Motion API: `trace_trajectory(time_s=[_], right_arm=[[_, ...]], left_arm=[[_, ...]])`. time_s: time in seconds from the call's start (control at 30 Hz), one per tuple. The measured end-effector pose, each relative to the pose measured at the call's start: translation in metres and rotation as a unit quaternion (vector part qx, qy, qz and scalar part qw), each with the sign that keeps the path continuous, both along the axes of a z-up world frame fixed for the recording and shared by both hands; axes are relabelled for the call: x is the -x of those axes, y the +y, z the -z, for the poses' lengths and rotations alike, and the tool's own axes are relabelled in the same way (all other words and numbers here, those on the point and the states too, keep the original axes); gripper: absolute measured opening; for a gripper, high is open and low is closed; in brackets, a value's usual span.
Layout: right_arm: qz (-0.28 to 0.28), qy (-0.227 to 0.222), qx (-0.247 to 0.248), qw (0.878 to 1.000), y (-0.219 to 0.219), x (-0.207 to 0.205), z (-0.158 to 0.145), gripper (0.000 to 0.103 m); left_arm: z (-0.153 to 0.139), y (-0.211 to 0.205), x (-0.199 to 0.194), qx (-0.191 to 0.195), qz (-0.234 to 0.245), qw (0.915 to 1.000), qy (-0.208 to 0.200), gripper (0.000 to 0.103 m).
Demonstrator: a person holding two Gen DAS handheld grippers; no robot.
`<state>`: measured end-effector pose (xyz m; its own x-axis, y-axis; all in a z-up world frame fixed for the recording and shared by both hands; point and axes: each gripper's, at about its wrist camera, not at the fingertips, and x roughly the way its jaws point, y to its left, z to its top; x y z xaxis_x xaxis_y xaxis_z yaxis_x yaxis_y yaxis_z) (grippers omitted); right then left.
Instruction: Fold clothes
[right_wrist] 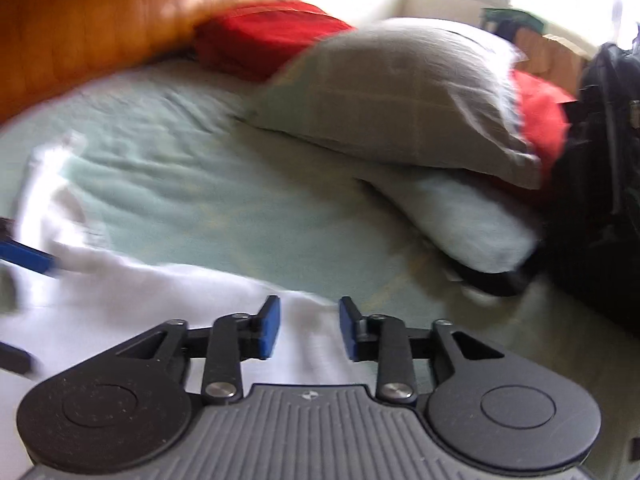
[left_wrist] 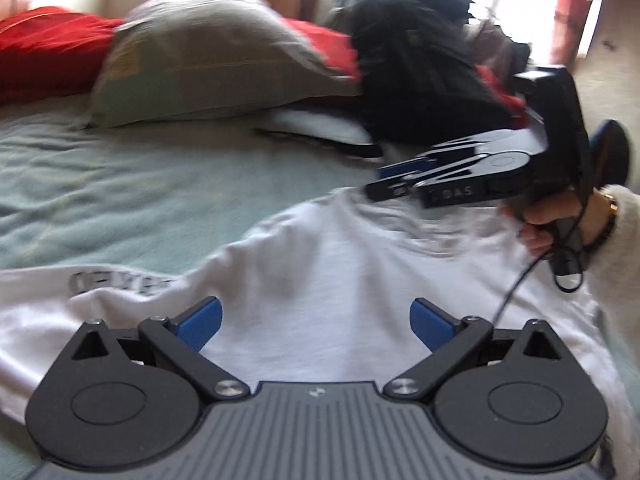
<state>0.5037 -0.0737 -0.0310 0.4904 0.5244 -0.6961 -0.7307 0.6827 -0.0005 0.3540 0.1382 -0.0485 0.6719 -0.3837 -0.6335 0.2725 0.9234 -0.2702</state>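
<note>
Here, white shirt (left_wrist: 340, 264) on bed (left_wrist: 120, 184), both claws open

A white shirt (left_wrist: 340, 264) with dark lettering (left_wrist: 120, 280) at 9 o'clock lies on a pale green sheet (left_wrist: 140, 184), with a grey-beige pillow (left_wrist: 208, 60) over red bedding (left_wrist: 48, 48) at 11 o'clock, a black bag (left_wrist: 416, 72) at 1 o'clock, an orange-brown wooden headboard (right_wrist: 120, 12), and blue pads (left_wrist: 200, 324) on the black gripper.

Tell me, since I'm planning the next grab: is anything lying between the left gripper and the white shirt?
Nothing visible. The left gripper hangs open directly over the white shirt, with only bare fabric between its blue pads. The right gripper is off to the side.
</note>
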Motion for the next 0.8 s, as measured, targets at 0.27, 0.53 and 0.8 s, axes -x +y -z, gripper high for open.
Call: trace_trajectory(time_s=[0.27,0.53,0.8], right_arm=[[-0.070,0.066,0.044,0.994,-0.001,0.033,0.035,0.053],[0.041,0.049,0.013,0.998,-0.052,0.059,0.008,0.060],[0.104,0.079,-0.006,0.991,-0.108,0.133,0.005,0.077]], left_arm=[[0.026,0.007,-0.024,-0.007,-0.074,0.9966,0.035,0.096],[-0.010,-0.009,0.014,-0.043,-0.012,0.9990,0.010,0.099],[-0.001,-0.068,0.063,-0.112,0.092,0.9893,0.013,0.099]])
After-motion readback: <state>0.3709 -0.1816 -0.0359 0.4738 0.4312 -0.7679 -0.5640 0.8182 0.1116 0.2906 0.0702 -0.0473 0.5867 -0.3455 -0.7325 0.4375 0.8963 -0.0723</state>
